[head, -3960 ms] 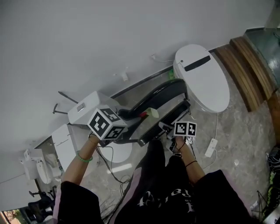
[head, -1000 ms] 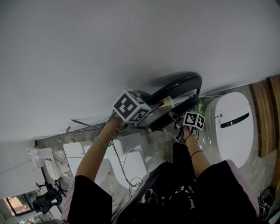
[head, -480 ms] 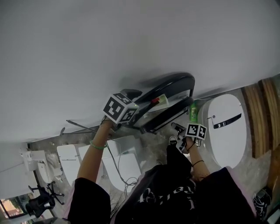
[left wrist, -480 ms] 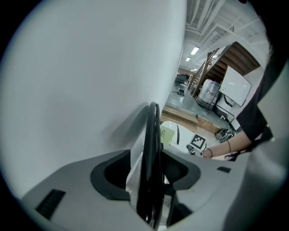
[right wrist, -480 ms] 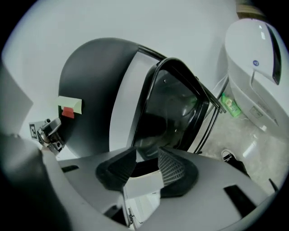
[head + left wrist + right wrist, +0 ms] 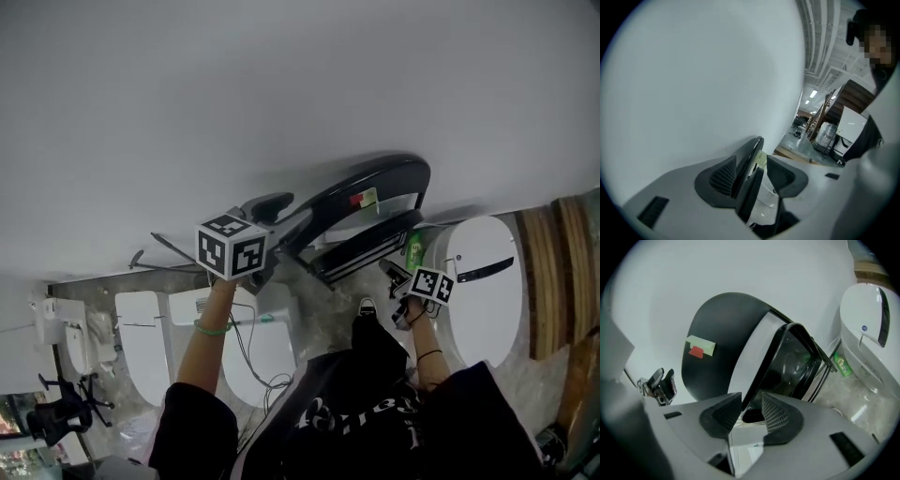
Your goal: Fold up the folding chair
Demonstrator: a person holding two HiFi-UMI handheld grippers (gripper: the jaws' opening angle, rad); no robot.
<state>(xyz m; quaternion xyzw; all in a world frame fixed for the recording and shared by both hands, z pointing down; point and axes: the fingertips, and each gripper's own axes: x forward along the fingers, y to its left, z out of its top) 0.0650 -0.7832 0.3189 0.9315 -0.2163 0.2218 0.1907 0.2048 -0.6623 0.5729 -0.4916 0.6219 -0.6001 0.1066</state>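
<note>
The black folding chair (image 6: 361, 192) is folded flat and leans against the white wall (image 6: 281, 94). My left gripper (image 6: 267, 204) hovers just off its left end with the jaws wide open. In the left gripper view the chair's thin edge (image 6: 750, 159) shows beyond the gap of the gripper (image 6: 752, 176), untouched by the pads. My right gripper (image 6: 392, 272) hangs below the chair's right end, apart from it. In the right gripper view the chair (image 6: 722, 343), with a green and red sticker, stands beyond the part-open gripper (image 6: 751, 411), which holds nothing.
A white toilet (image 6: 487, 281) stands right of the chair, with a green bottle (image 6: 413, 248) between them. More white toilets (image 6: 253, 347) and cables lie on the floor at the left. Wooden steps (image 6: 562, 272) run along the far right.
Both grippers have let go of the chair. The left one opened wide and rose to the left; the right one drew back down and to the right. The chair rests against the wall.
</note>
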